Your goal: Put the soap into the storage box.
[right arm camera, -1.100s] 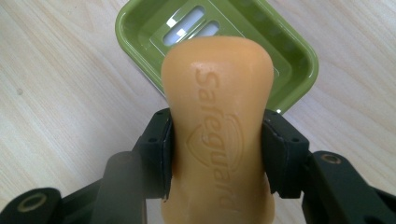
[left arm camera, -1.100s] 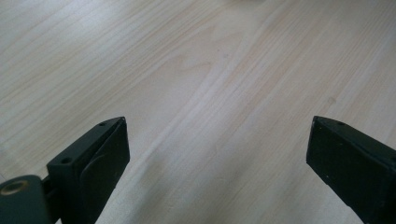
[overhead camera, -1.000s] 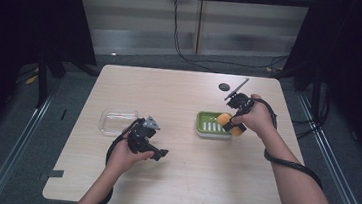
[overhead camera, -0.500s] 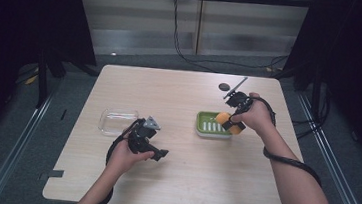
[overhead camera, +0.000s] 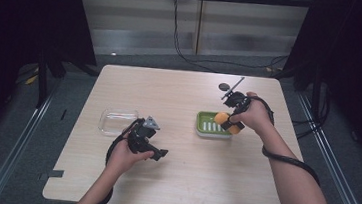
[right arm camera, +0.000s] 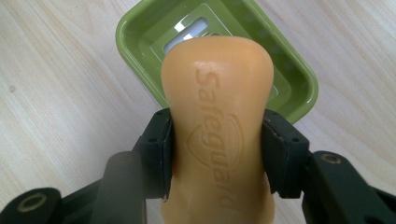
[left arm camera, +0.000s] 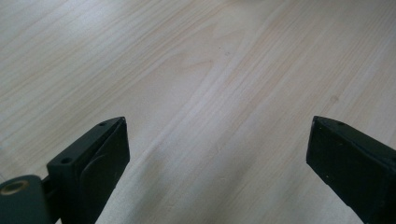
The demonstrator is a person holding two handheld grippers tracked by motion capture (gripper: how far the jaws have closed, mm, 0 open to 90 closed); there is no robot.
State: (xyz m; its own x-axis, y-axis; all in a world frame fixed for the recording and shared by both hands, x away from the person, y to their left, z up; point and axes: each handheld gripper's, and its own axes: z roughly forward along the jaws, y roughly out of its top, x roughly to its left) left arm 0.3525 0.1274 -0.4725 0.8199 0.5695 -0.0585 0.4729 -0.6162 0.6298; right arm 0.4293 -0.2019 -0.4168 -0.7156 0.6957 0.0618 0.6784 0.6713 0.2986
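Soap [right arm camera: 217,126] above green dish [right arm camera: 140,28] rim, jaws clamped

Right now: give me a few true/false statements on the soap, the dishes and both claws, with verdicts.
1. The right claw grips the orange soap bar. True.
2. The soap lies flat in the green soap dish. False: it is held above the dish, clamped between the jaws.
3. The left claw holds the clear container. False: its jaws stand open over the bare table.
4. The clear container sits left of the green dish in the high view. True.
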